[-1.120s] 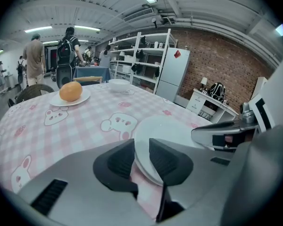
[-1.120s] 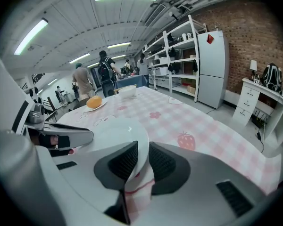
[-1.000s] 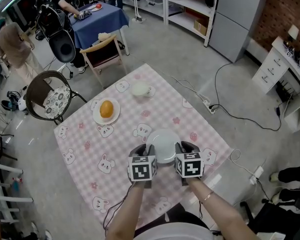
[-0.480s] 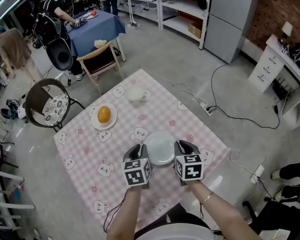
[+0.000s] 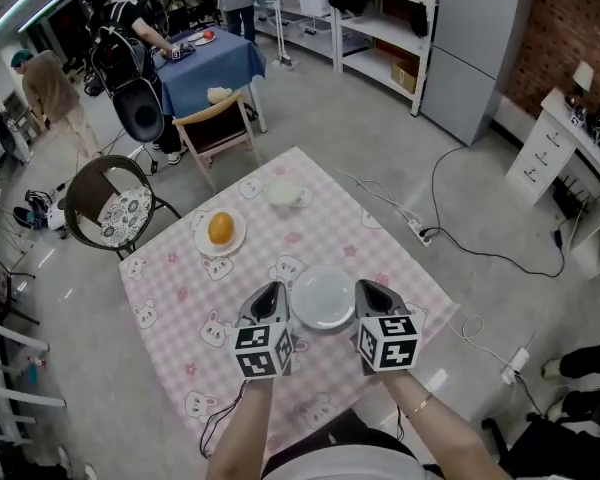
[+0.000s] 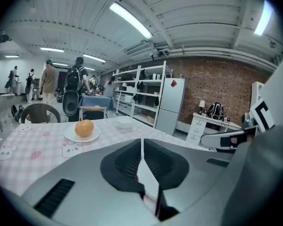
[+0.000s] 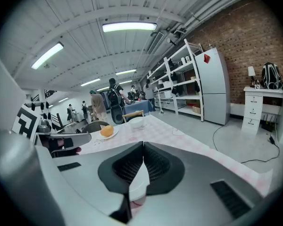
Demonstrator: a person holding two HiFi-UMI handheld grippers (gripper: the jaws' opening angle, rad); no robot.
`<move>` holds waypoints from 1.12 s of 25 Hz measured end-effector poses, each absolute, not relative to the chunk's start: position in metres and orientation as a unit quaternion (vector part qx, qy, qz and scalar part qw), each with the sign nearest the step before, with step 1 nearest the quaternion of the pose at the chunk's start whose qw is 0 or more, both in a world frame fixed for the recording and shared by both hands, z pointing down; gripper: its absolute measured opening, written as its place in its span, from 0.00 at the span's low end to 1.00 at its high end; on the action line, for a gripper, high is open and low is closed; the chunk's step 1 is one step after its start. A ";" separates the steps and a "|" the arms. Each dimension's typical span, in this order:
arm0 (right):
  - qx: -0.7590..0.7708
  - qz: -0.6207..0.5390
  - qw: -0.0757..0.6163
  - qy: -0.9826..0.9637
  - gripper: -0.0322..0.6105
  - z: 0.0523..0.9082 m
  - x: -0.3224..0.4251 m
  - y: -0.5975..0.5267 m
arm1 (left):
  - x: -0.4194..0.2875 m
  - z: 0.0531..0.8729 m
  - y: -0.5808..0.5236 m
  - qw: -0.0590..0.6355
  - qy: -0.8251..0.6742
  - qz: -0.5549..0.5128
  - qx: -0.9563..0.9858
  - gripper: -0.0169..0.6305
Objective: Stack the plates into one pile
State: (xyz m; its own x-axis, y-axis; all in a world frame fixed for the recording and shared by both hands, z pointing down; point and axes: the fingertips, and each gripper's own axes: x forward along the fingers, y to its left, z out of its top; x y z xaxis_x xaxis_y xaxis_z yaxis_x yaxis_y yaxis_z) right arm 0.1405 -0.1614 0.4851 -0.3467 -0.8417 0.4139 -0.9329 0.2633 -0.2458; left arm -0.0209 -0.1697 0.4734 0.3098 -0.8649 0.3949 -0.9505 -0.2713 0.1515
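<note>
white plate point(image 5: 322, 300) is seen at the near middle of the table point(image 5: 180, 298), on the pink checked cloth, between the two grippers and just beside each

left gripper point(image 5: 276, 290) is held at the plate's left edge, right gripper point(image 5: 366, 290) at its right edge, both pointed to the far side and tilted a little down

left jaws have just been closing and are drawn together, only a hairline slit left at the tips; the plate's white is seen through the wider gap lower down between the jaws

right jaws have just been closing and are pressed together at the tips; the same white, with a curved rim and pink cloth under it, is seen in the gap behind the tips

whether either gripper touches the plate cannot be told

second plate point(image 5: 201, 238) is set well apart at the far left, with an orange point(image 5: 220, 228) on it

a white bowl point(image 5: 284, 194) is placed at the far middle, apart from both plates
</note>
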 end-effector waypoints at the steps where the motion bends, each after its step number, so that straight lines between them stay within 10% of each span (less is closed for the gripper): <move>1: 0.559 0.222 0.094 -0.793 0.06 0.478 0.139 -0.159 | -0.023 0.467 -0.167 0.178 -0.576 0.110 0.790 0.08; 28: 0.504 0.145 0.029 -0.851 0.06 0.400 0.122 -0.084 | -0.077 0.394 -0.080 0.105 -0.579 0.052 0.807 0.06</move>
State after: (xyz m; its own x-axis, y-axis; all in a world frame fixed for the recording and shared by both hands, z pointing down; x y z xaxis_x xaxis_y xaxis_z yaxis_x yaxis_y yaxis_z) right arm 0.1218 -0.0844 0.3999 -0.4899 -0.8494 0.1961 -0.8664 0.4496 -0.2170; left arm -0.0765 -0.0796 0.3935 0.3251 -0.9233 0.2047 -0.9449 -0.3084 0.1095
